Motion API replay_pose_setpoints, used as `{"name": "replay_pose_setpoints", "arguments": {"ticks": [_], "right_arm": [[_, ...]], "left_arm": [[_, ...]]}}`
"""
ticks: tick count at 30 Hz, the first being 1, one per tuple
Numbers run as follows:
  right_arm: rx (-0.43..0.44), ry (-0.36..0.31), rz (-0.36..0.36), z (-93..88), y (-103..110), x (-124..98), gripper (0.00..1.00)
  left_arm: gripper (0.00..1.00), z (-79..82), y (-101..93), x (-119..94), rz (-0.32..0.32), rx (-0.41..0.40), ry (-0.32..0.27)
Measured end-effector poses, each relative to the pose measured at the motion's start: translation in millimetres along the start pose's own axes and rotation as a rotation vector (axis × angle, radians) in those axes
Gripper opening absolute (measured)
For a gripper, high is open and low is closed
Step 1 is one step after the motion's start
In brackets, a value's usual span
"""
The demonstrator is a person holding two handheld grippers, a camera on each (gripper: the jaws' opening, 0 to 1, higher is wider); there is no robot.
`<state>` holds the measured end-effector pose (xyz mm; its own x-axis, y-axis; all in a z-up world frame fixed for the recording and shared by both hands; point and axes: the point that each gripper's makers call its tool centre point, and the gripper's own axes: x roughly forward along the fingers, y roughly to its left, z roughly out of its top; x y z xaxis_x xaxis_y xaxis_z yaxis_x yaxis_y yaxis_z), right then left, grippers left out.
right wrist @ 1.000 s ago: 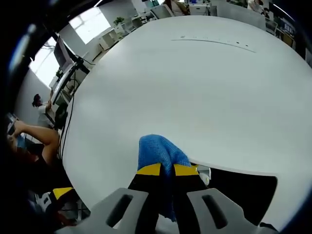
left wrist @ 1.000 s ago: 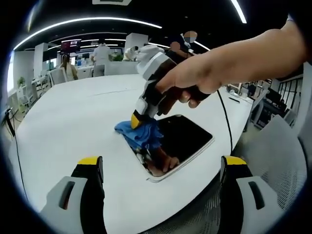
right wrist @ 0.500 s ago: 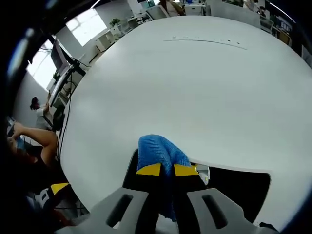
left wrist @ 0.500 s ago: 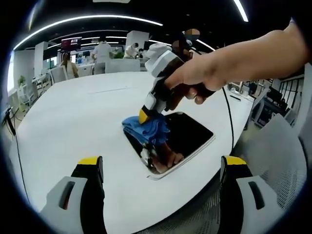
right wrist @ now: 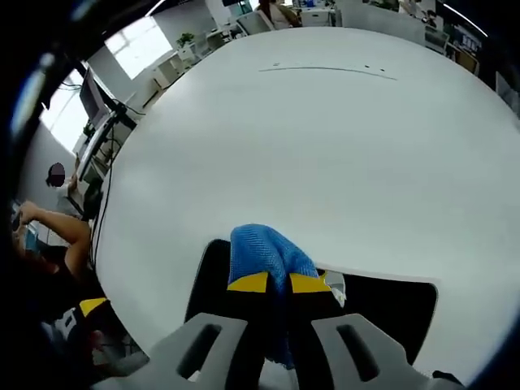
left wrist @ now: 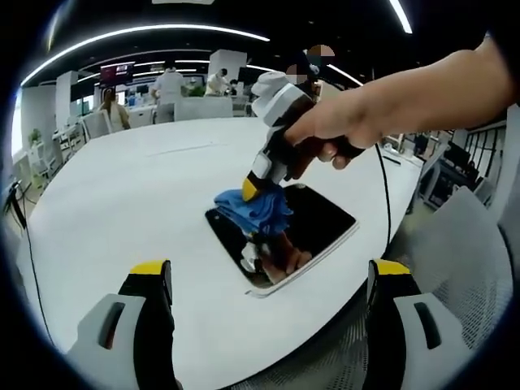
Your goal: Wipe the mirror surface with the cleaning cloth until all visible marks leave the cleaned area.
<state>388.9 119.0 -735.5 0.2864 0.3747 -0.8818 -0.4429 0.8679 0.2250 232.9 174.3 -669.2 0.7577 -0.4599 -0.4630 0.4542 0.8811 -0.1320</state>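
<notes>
White table [right wrist: 325, 146] bare around the mirror [left wrist: 321, 223] — open passage.

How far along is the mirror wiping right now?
Done: the blue cloth is picked up, clamped in the right gripper. In hand: it is pressed on the mirror near its far-left part, mid-wipe. The left gripper hangs open above the white table. Left: the rest of the glass; marks can't be judged.

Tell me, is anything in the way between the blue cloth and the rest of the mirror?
Nothing visible is. The right gripper presses the blue cloth onto the mirror, and the remaining glass looks bare.
</notes>
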Motion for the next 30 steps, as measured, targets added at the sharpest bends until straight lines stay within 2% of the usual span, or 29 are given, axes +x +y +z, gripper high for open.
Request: {"name": "replay_pose_setpoints", "arguments": {"ticks": [11, 15, 24, 25, 28, 30], "right_arm": [[0.013, 0.000, -0.019, -1.7, -15.2, -2.7, 0.02], [0.070, -0.001, -0.002, -1.5, -15.2, -2.2, 0.02], [0.083, -0.012, -0.013, -8.0, -9.9, -4.4, 0.02], [0.082, -0.012, -0.014, -8.8, -9.5, -5.0, 0.02], [0.097, -0.008, -0.008, -13.8, -6.7, -6.5, 0.02], [0.092, -0.003, 0.000, -17.6, -4.3, -6.2, 0.02]], "left_arm": [[0.99, 0.8, -0.4, -0.7, 0.003, 0.003, -0.003], [0.99, 0.6, 0.0, -0.7, 0.002, 0.013, -0.002], [0.99, 1.1, -0.6, -1.1, 0.002, 0.002, 0.001], [0.99, 1.9, -1.6, -0.9, -0.002, 0.022, 0.005], [0.99, 6.4, -2.2, -2.1, -0.004, 0.013, -0.001], [0.99, 6.6, -6.7, -1.6, -0.036, -0.008, 0.012]]}}
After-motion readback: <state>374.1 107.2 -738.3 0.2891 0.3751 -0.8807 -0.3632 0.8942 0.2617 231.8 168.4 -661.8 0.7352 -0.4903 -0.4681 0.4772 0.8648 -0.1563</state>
